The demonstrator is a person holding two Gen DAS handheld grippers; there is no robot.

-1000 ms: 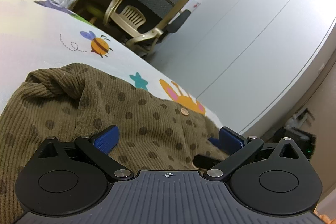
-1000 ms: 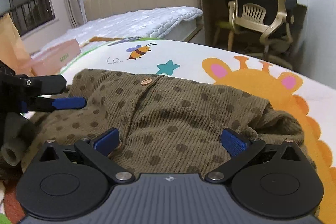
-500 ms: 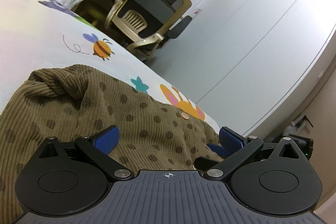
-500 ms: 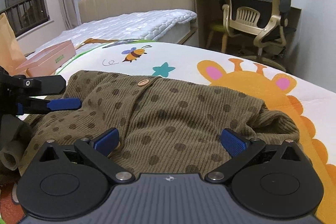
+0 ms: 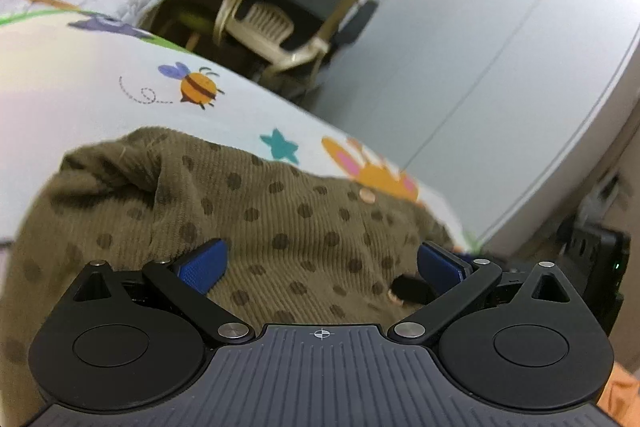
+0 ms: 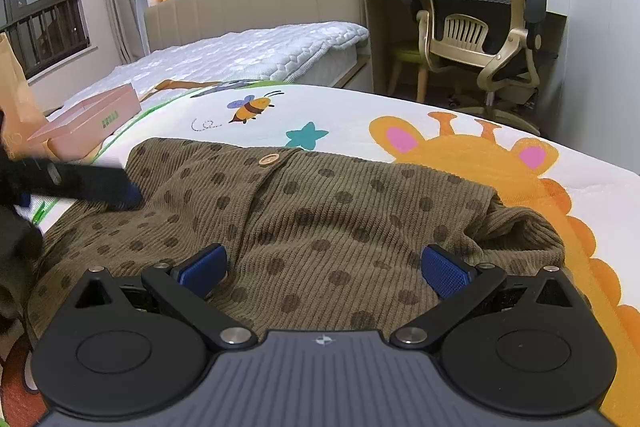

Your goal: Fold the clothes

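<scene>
On the printed play mat point(image 6: 400, 107): olive dotted cardigan point(image 6: 320, 211) spread flat, buttoned front up, one bunched sleeve end point(image 6: 520, 231) at the right and another lump point(image 5: 116, 163) at the far left. Right tool point(image 6: 323, 269) spread wide and empty, low over the near hem. Left tool point(image 5: 320, 263) likewise wide, nothing between the pads, also visible as a blurred dark bar point(image 6: 80, 183) at the garment's left edge in the right wrist view. Likely trouble: pinching only the top layer of ribbed knit, so a lopsided fold with the back layer left behind. Uneven lifting between the two sides, dragging the whole piece across the smooth mat. Wooden button point(image 6: 268, 159) snagging a pad. Bunched sleeves trapped inside the fold, leaving a bulge.
</scene>
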